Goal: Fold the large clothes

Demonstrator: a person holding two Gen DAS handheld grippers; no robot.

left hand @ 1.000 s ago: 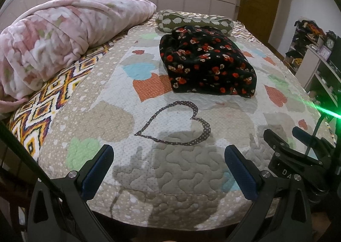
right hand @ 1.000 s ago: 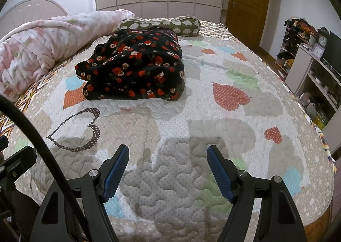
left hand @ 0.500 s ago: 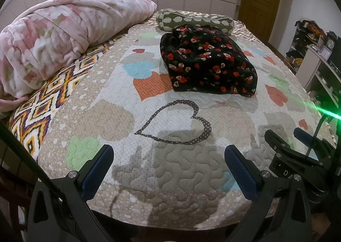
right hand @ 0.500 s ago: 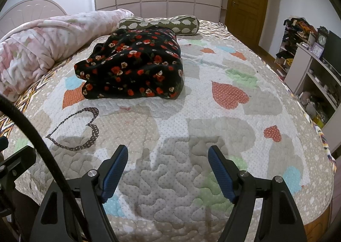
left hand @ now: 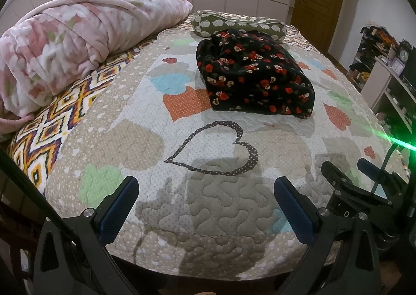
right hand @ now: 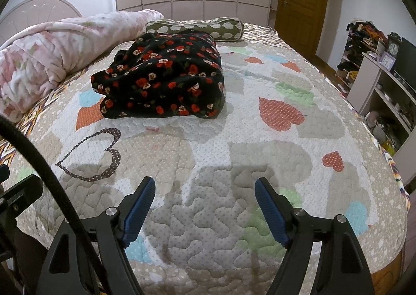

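Note:
A black garment with red and cream flowers (left hand: pixel 256 79) (right hand: pixel 163 81) lies bunched in a rough folded heap on the quilted heart-pattern bedspread (left hand: pixel 208 206) (right hand: pixel 208 217), toward the far half of the bed. My left gripper (left hand: pixel 206 192) hovers open over the near edge of the bed, well short of the garment, nothing between its blue pads. My right gripper (right hand: pixel 205 192) is open too, over the quilt nearer the bed's foot, also empty. In the left wrist view the right gripper (left hand: pixel 358 167) shows at the right edge.
A pink floral blanket (left hand: pixel 65 47) (right hand: pixel 52 47) is rolled along the left side near the headboard. A green bolster pillow (left hand: pixel 239 24) (right hand: pixel 195 27) lies behind the garment. Shelves with clutter and a clock (right hand: pixel 384 66) stand on the right; a wooden door (right hand: pixel 301 1) is at the back.

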